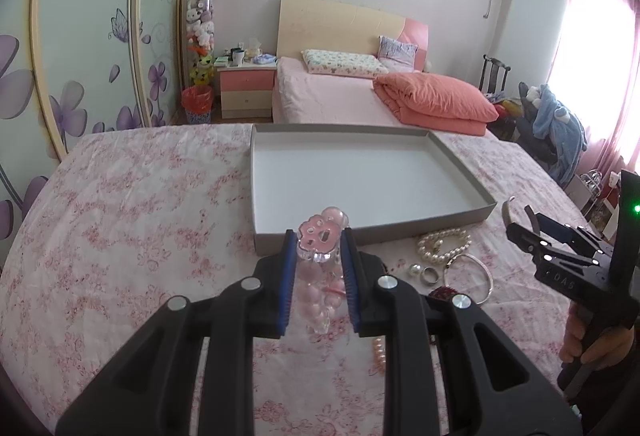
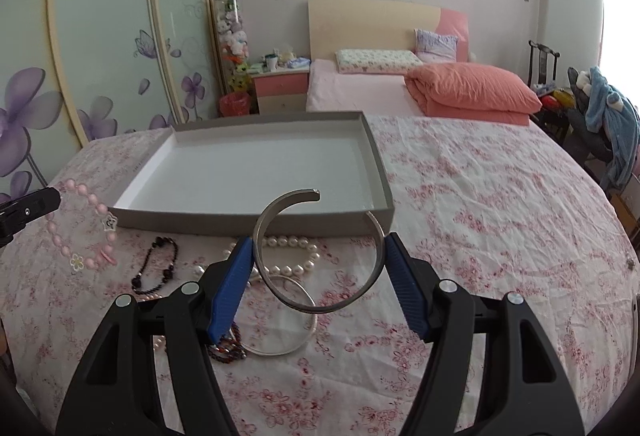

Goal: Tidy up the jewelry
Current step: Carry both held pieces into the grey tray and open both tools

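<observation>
My left tool (image 1: 319, 240) grips the pink bead bracelet (image 1: 320, 292); my right tool (image 2: 320, 246) clamps the silver cuff bangle (image 2: 320, 252), with the grey tray (image 2: 256, 213) just ahead.

Bright daylight from pink-curtained window (image 1: 592, 47) at right, blown out w/ glare. Soft shadows, sharp center, heavy fisheye bend & dark vignette at edges.

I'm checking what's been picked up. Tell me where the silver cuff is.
In the right wrist view the silver cuff is clamped between the right gripper's blue pads, lifted above the pearls, just in front of the empty tray.
</observation>
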